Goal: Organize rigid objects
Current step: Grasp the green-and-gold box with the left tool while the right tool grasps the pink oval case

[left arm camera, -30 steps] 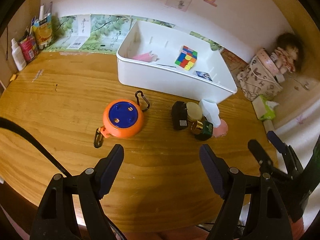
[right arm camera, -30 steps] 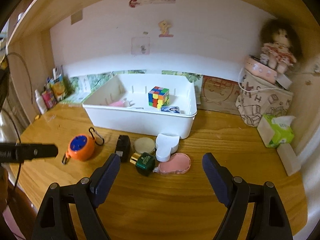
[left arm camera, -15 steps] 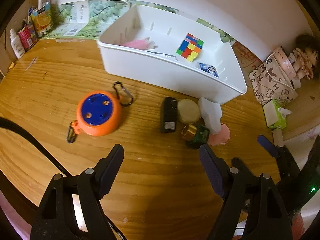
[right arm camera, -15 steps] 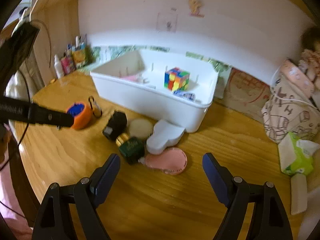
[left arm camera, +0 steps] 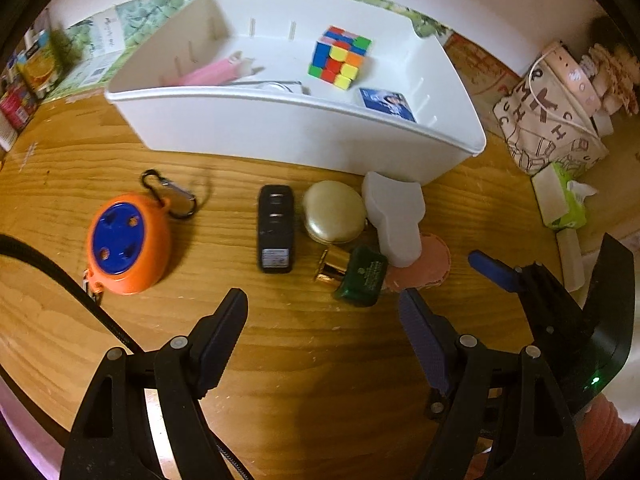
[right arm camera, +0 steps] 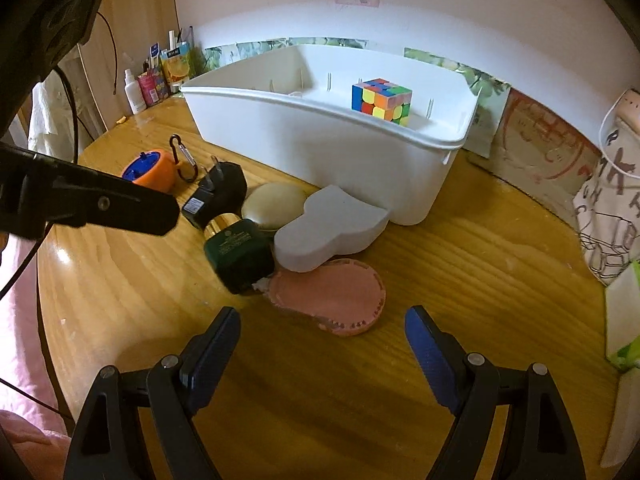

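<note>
A white bin (left arm camera: 304, 128) (right arm camera: 320, 148) stands at the back of the wooden table and holds a colour cube (left arm camera: 339, 57) (right arm camera: 382, 100), a pink item (left arm camera: 208, 74) and a small blue card (left arm camera: 386, 103). In front of it lie an orange and blue reel (left arm camera: 126, 238) (right arm camera: 150, 169), a black charger (left arm camera: 275, 234) (right arm camera: 216, 192), a gold compact (left arm camera: 334, 218) (right arm camera: 274, 205), a green bottle with a gold cap (left arm camera: 358, 274) (right arm camera: 238, 254), a white block (left arm camera: 396, 216) (right arm camera: 328, 232) and a pink round case (left arm camera: 424, 266) (right arm camera: 330, 294). My left gripper (left arm camera: 324, 322) hovers open just short of the charger and bottle. My right gripper (right arm camera: 322, 340) is open just short of the pink case.
Bottles and packets (right arm camera: 160, 80) stand at the far left wall. A patterned bag (left arm camera: 552, 120) with a doll, and a tissue pack (left arm camera: 568, 200), sit at the right. The left gripper's arm (right arm camera: 88, 204) crosses the right wrist view at the left. A black cable (left arm camera: 60, 280) trails over the table.
Both grippers have come down and closer to the row of items before the bin. In the left wrist view the items have shifted from right toward centre. Jaws stay as wide.
</note>
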### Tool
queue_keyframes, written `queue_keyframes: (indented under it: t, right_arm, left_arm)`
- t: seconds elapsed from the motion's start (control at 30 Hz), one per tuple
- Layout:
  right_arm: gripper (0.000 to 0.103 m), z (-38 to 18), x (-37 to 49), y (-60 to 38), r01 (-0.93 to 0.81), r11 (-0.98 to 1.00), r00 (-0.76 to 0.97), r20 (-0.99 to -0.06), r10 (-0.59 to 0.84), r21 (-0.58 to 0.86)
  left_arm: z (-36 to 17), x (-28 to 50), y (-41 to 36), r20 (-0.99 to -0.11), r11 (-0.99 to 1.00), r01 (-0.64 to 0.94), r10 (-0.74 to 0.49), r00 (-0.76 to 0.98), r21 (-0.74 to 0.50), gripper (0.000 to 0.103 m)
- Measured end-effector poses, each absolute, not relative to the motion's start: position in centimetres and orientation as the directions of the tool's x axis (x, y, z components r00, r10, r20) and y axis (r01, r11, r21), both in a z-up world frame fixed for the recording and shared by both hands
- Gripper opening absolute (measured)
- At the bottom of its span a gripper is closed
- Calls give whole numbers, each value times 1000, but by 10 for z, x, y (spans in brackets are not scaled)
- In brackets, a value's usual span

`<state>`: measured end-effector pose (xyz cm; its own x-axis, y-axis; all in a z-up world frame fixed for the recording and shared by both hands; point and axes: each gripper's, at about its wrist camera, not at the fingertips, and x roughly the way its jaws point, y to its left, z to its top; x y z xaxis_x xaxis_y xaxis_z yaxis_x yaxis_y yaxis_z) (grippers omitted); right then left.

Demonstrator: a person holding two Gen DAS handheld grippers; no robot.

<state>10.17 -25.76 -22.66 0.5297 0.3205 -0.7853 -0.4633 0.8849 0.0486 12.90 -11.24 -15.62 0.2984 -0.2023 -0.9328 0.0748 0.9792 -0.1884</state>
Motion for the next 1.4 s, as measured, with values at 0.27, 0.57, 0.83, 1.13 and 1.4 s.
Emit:
queue_keyframes:
  t: [0.27, 0.57, 0.83, 1.13, 1.4]
  right_arm:
    - [85, -240, 109, -252, -492, 869, 514, -791, 332, 45]
    - [87, -247, 112, -246, -501, 865, 514, -792, 331, 36]
    - [90, -249, 114, -245, -494, 868, 512, -791, 334, 47]
    - [90, -247, 113, -243, -499, 866, 517, -792, 325, 30]
    - [90, -245, 114, -243, -496, 868, 516, -793, 322, 29]
  left_arm:
    - [-172, 144, -127, -943, 975, 107, -216, 254, -194, 81]
    - [-182, 158, -131, -946, 971, 113, -233, 226, -212, 81]
    - [-189, 163, -130, -951, 965, 106, -255, 174, -239, 75]
    - [-196, 158, -127, -949, 960, 70, -280, 148, -272, 57]
    - [-193, 161, -127, -933, 954, 64, -299, 199, -292, 47]
